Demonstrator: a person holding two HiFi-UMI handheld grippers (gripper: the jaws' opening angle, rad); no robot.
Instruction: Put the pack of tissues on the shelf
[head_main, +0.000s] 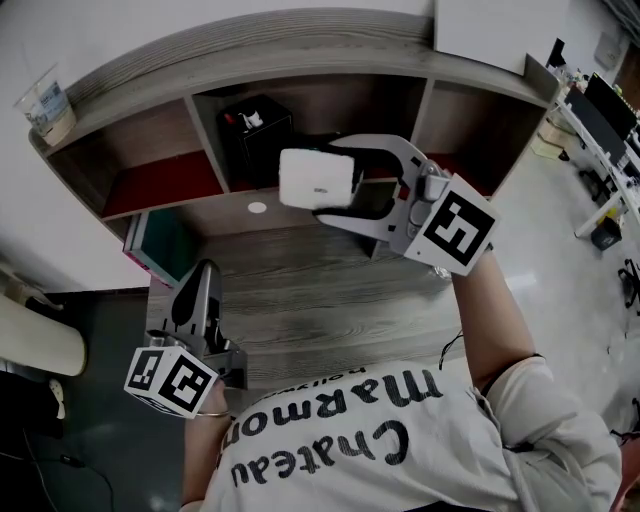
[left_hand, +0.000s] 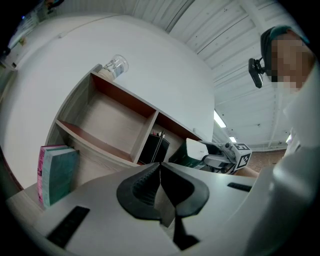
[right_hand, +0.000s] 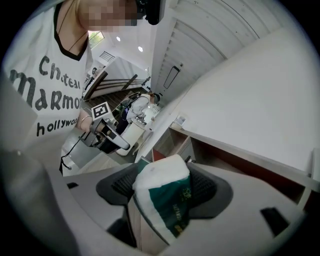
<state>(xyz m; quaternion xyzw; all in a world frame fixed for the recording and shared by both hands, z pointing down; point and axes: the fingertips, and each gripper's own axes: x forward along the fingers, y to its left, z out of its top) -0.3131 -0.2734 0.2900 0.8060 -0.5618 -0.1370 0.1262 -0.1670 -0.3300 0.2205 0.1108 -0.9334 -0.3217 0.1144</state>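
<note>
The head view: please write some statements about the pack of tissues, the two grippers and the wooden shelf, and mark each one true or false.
1. The right gripper is shut on the white and green pack of tissues. True.
2. The pack already lies inside the grey wooden shelf. False: it is held in the air in front of the shelf.
3. The left gripper holds the teal book. False: its jaws are together on nothing; the book stands on the wooden desk.
4. A clear plastic cup stands on top of the shelf. True.
</note>
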